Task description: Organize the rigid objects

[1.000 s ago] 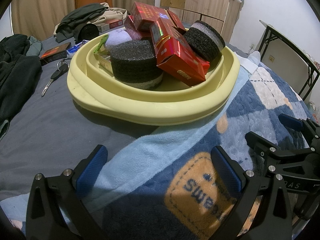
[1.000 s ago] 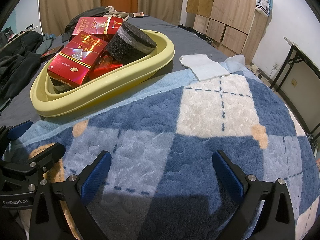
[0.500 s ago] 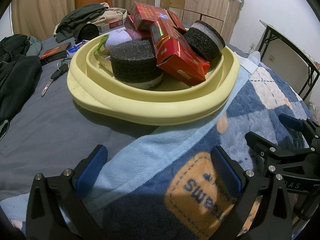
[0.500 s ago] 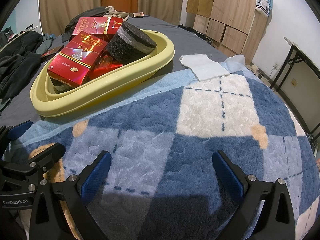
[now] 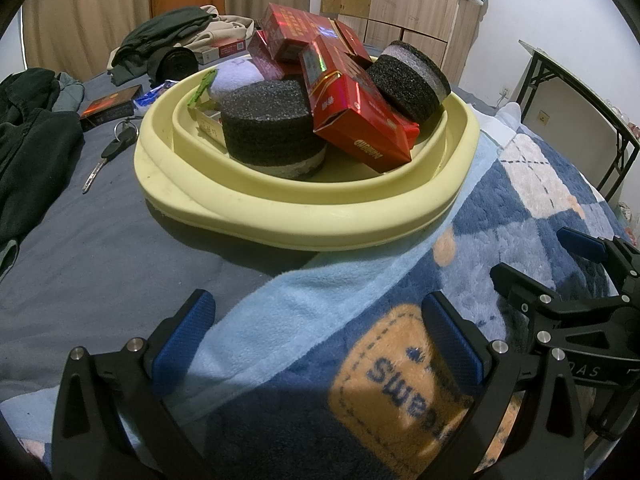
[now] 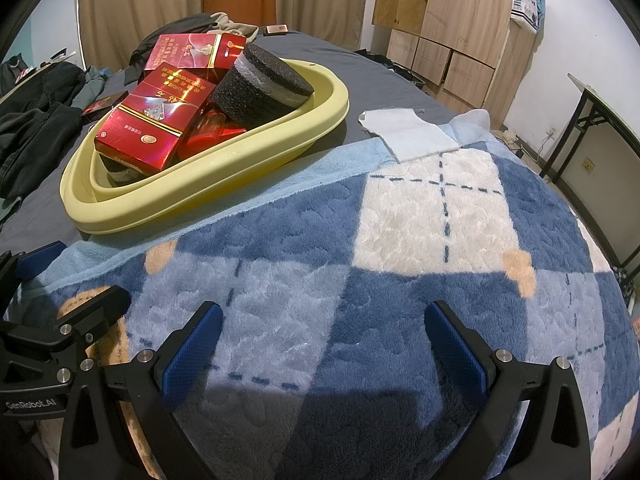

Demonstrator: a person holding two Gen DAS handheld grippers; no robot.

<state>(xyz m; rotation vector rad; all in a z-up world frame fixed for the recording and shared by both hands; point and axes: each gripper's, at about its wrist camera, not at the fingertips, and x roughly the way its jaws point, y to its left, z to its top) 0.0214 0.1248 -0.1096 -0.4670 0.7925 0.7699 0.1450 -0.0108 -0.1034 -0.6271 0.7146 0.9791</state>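
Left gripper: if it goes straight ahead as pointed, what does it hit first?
Probably the near rim of the yellow basin, after passing over the blue blanket. The left gripper is open and empty. Its height above the blanket is unclear, so it might graze that first.

On the blue fleece blanket [image 5: 460,264], an orange patch [image 5: 404,380] just in front of the yellow basin [image 5: 304,216] carries dark stitched letters, seen upside down, reading roughly "Sweet" over "eams". In the right wrist view, the black frame of the left claw [image 6: 72,284], lying near that basin, bears white lettering "GenRobot.AI". The red cartons [image 6: 156,128] piled in the basin show gold characters and a line of white print too small and skewed to read.
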